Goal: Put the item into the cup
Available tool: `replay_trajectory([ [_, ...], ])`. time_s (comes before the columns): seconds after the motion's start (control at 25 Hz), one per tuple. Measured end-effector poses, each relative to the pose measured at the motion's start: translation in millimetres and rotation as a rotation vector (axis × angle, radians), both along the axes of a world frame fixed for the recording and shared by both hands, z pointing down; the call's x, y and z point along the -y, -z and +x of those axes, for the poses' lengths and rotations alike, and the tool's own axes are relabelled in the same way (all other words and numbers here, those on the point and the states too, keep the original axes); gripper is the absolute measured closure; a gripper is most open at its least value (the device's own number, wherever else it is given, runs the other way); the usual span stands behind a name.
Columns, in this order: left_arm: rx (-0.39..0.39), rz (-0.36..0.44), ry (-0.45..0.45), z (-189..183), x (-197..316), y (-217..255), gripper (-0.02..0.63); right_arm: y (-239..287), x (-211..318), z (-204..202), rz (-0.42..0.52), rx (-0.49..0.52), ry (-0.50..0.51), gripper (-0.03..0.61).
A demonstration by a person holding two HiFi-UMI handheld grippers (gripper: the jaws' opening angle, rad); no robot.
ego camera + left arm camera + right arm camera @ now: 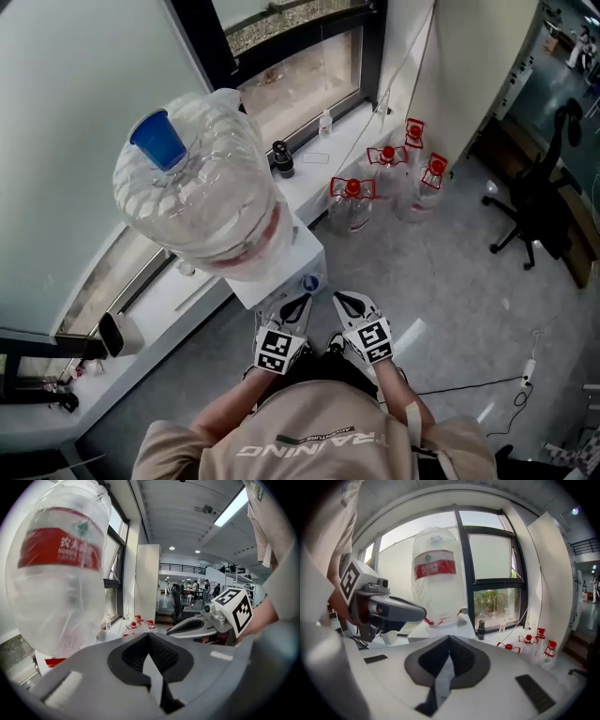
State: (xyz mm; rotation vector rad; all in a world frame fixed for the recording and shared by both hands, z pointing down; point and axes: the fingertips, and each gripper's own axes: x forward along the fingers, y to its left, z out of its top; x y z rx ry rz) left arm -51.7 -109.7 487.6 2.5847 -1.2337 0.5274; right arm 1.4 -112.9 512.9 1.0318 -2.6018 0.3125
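A big clear water jug with a red label stands upside down on a white dispenser. A blue cup-shaped thing sits on top of the jug. My left gripper and right gripper are held side by side close to the person's body, pointing at the dispenser front. Both are shut with nothing between their jaws. The left gripper view shows its own shut gripper, the jug and the right gripper. From the right gripper I see the left gripper and the jug.
A small black bottle stands on the white windowsill. Several clear jugs with red caps stand on the grey floor by the wall. A black office chair is at the right. A cable and power strip lie on the floor.
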Motion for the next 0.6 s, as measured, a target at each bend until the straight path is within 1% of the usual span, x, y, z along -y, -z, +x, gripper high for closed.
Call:
replay_trajectory([
  [0.12, 0.011, 0.040, -0.009, -4.3, 3.2, 16.8, 0.606, 24.1, 5.3, 5.5, 0.046, 0.011, -0.005, 0.568],
  [0.2, 0.013, 0.058, -0.004, -9.8, 4.9, 26.0, 0.606, 44.5, 7.7, 6.5, 0.067, 0.044, -0.014, 0.568],
  [0.36, -0.024, 0.079, 0.047, -23.3, 10.3, 50.7, 0.606, 86.2, 11.5, 2.6, 0.099, 0.101, -0.024, 0.568],
  [0.6, -0.087, 0.151, 0.097, -40.4, 18.9, 96.5, 0.606, 137.0, 12.4, -6.3, 0.157, 0.124, -0.004, 0.568],
])
